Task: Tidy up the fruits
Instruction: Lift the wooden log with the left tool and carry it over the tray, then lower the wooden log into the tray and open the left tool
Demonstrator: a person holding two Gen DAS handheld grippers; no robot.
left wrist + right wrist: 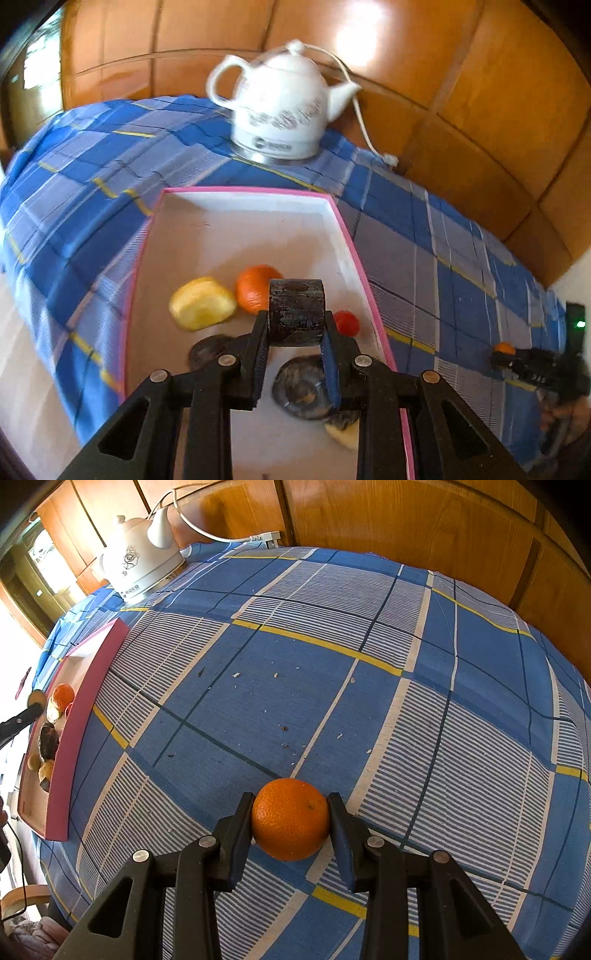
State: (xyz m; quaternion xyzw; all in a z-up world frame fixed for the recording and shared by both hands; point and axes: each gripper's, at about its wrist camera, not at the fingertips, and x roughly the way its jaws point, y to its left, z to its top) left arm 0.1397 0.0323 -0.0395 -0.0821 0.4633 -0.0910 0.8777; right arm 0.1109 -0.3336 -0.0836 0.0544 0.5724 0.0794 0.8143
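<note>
My left gripper (296,325) is shut on a dark cylindrical piece of fruit (296,310) and holds it over the pink-rimmed white tray (236,206). In the tray lie a yellow fruit (202,303), an orange (255,288), a small red fruit (346,323) and dark round pieces (301,387). My right gripper (290,816) is shut on an orange (290,818) just above the blue checked tablecloth (332,664). The right gripper with its orange also shows in the left wrist view (504,349). The tray shows at the left in the right wrist view (85,709).
A white ceramic electric kettle (280,103) stands behind the tray, its cord running to a plug (269,539) at the wooden wall (480,92). Crumbs lie on the cloth. The table edge drops off at the left.
</note>
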